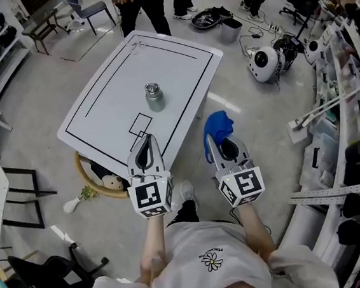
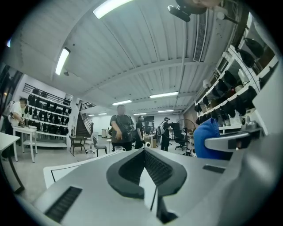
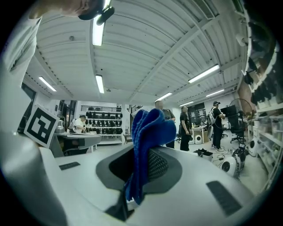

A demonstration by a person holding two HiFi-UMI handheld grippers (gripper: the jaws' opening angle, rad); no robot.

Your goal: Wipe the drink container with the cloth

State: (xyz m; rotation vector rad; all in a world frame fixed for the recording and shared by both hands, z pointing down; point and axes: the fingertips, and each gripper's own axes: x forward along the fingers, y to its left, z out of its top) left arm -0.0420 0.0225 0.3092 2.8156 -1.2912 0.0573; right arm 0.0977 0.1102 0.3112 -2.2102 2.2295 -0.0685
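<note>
The drink container (image 1: 155, 98) stands upright mid-frame on the white table (image 1: 98, 97), while lower right the right gripper (image 1: 215, 141) clamps the blue cloth (image 1: 218, 127) ready for wiping, and the left gripper (image 1: 146, 139) hovers closed and empty

Flask: one (image 1: 154, 97). Cloth: one (image 1: 218, 126). Tools: two, left tool (image 1: 145, 139) and right tool (image 1: 213, 140). Table: one (image 1: 178, 63). People (image 1: 143, 3) standing beyond table: three, seen only in part.
</note>
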